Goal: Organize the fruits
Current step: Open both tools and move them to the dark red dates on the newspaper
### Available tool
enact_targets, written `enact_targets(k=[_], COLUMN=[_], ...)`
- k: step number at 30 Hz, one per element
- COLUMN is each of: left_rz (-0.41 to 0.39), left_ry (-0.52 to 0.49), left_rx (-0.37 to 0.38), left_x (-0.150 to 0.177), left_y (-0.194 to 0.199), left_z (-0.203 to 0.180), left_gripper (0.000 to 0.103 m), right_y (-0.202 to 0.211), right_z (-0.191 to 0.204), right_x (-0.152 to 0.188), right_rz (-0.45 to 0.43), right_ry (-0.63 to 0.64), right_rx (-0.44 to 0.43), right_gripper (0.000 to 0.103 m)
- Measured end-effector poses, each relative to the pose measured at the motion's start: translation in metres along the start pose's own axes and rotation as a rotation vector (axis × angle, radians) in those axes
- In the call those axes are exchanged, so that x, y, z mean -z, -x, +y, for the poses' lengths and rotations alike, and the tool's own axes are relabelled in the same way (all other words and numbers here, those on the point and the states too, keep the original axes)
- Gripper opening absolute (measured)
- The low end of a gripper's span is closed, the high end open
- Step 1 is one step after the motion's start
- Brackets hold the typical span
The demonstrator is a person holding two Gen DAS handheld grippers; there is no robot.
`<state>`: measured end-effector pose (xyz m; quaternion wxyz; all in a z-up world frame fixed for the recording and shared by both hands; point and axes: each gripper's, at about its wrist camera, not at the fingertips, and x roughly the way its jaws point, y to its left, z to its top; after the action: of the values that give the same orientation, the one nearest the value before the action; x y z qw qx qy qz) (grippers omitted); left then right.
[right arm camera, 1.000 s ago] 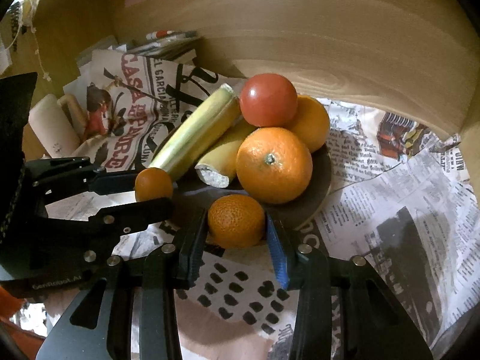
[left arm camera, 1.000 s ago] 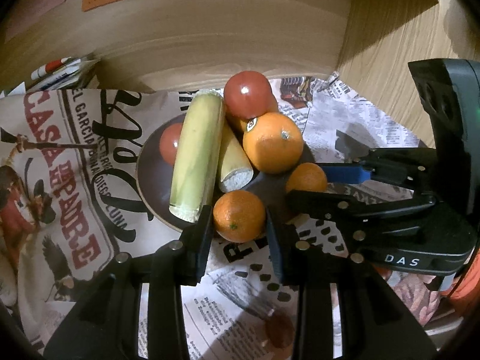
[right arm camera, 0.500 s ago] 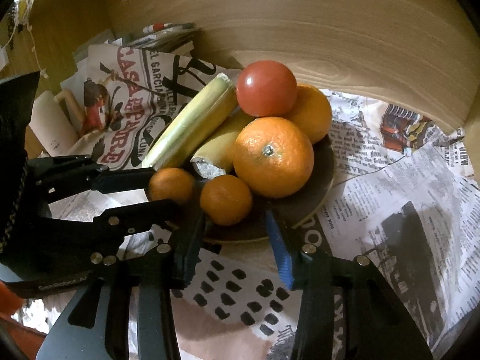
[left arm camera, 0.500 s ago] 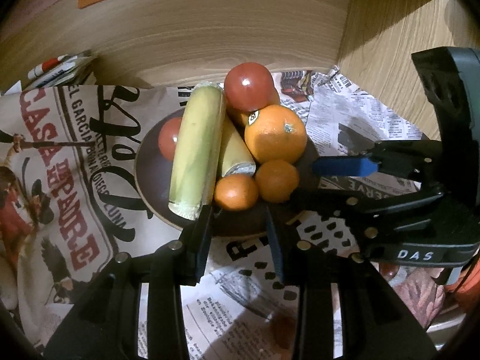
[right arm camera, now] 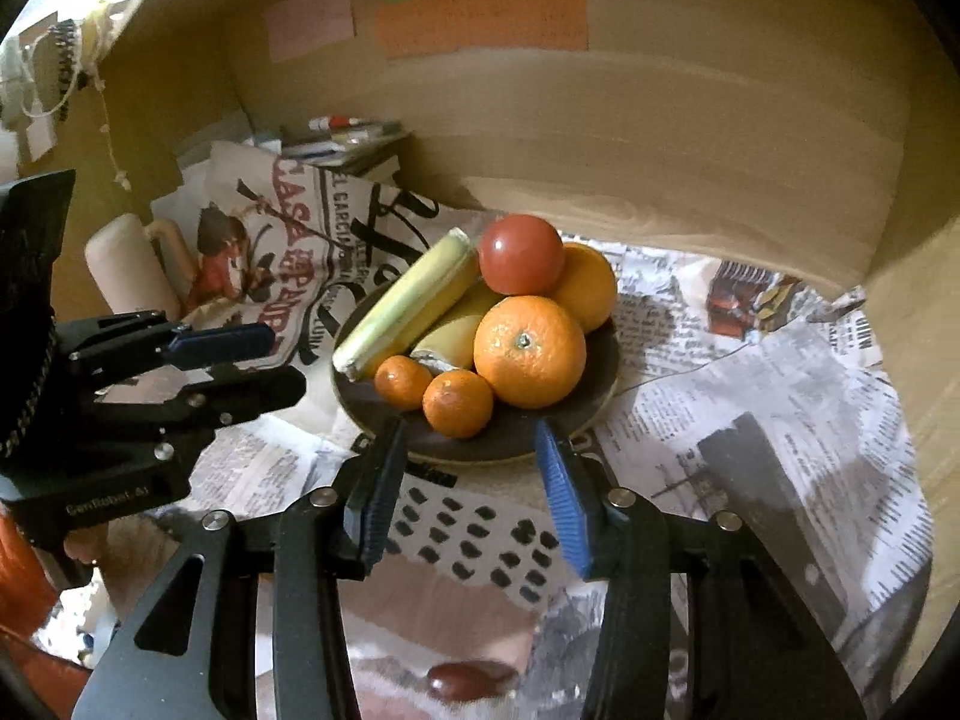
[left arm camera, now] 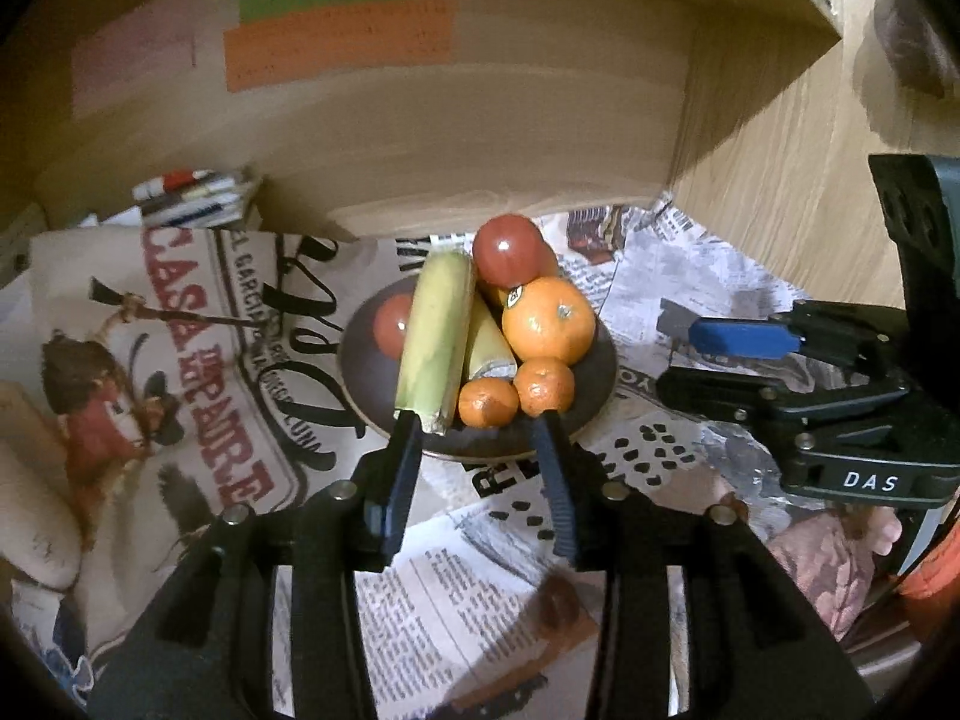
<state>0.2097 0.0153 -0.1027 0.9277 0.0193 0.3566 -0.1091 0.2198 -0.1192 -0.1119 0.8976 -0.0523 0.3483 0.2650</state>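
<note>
Both tongs, left (left arm camera: 477, 429) and right (right arm camera: 468, 438), have just been opening, apart, empty, before the plate (right arm camera: 600, 402).

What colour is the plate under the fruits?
The plate is dark brown with a pale rim; the right wrist view shows it best.

On the plate (right arm camera: 600, 402): 2 mandarins (right arm camera: 457, 403), 2 oranges (right arm camera: 529, 351), 2 tomatoes (right arm camera: 521, 253), seemingly 2 bananas (right arm camera: 408, 300).
</note>
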Motion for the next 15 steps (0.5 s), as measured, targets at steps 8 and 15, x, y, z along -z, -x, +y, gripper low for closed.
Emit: enact_targets(k=[8,15], left_rz=[-0.036,-0.017], left_ry=[0.013,0.025], left_rx=[-0.014,-0.01], left_x=[0.015,0.038], left_y=[0.03,0.038], left_z=[-0.008,-0.018], left_gripper=[0.049,0.052], right_y=[0.026,0.03], right_z=[0.01,0.007], right_x=[0.021,0.056], right_rz=[-0.038,-0.006], right_ry=[0.005,-0.051], right_rx=[0.014,0.006], right_gripper=[0.047,0.047])
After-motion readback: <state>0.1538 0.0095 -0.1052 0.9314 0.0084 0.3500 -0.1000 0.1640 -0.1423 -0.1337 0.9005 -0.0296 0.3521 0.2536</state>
